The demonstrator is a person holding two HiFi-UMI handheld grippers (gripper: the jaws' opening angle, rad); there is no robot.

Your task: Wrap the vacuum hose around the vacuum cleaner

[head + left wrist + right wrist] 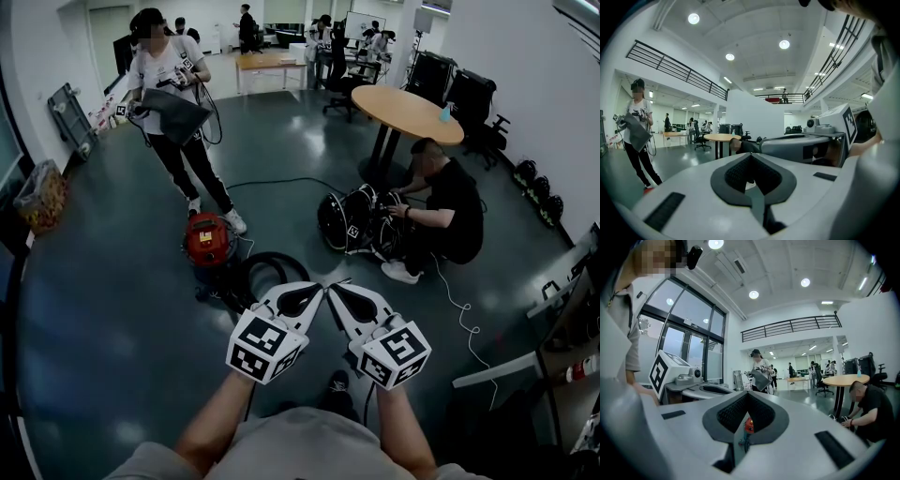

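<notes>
Since no grasp appears to be in hand, the left gripper (314, 289) and right gripper (336, 291) are held shut and empty, tips together, with the vacuum hose (267, 267) looped on the floor beyond them, beside the vacuum cleaner (208, 239) ahead-left.

The head view looks steeply down, close over the left gripper (314, 291) and right gripper (334, 292). Each gripper view faces level along its own jaws; all 3 views share the round table (408, 111).

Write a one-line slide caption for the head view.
Left gripper and right gripper, both shut, point toward red vacuum cleaner and black hose.
</notes>
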